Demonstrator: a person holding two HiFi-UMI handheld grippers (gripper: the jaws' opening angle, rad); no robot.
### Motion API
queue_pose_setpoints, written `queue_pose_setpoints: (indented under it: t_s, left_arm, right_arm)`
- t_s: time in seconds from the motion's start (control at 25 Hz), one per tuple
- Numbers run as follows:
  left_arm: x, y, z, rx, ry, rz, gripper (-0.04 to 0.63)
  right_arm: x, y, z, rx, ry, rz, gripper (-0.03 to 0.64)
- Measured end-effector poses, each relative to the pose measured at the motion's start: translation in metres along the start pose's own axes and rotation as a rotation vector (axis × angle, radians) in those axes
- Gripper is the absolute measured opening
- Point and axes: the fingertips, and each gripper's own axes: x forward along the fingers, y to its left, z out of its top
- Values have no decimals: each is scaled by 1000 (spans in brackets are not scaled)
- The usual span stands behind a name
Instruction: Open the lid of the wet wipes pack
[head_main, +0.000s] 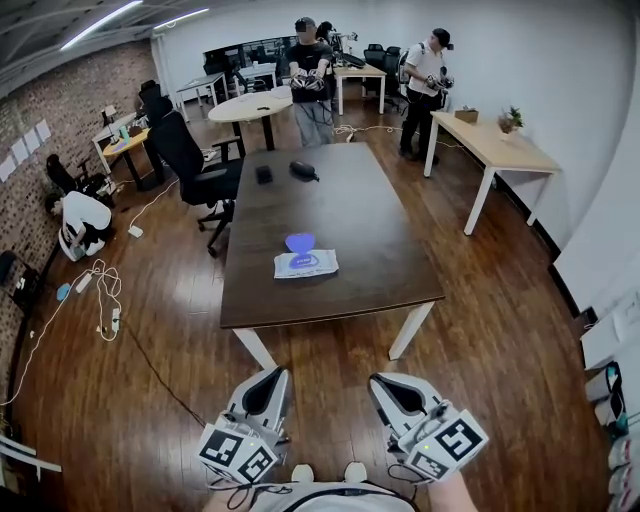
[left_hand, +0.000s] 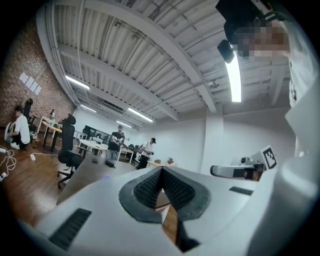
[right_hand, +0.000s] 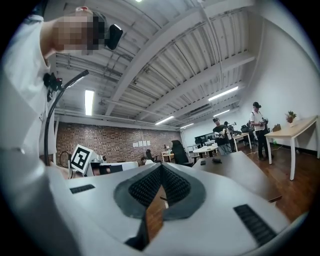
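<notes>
The wet wipes pack (head_main: 305, 264), white with blue print, lies flat near the front of the dark wooden table (head_main: 370, 220). Its blue lid (head_main: 299, 242) stands up at the pack's far edge. Both grippers are well short of the table, low in the head view and close to my body, over the floor. My left gripper (head_main: 277, 374) (left_hand: 161, 170) has its jaws together with nothing between them. My right gripper (head_main: 378, 381) (right_hand: 161, 168) is likewise shut and empty. In the left gripper view the lid shows only as a small blue spot (left_hand: 106, 177) on the tabletop.
Two black items (head_main: 263, 174) (head_main: 304, 171) lie at the table's far end. A black office chair (head_main: 195, 165) stands at its left. Cables (head_main: 103, 300) run over the wooden floor at left, near a crouching person (head_main: 82, 220). Other people and white tables (head_main: 497, 147) are behind.
</notes>
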Motion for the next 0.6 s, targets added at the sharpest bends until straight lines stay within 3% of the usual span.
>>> queue_pose_setpoints:
  t_s: [0.6]
  left_arm:
    - [-17, 20, 8, 1, 5, -30, 2]
  right_arm:
    - [16, 20, -1, -28, 9, -34, 6]
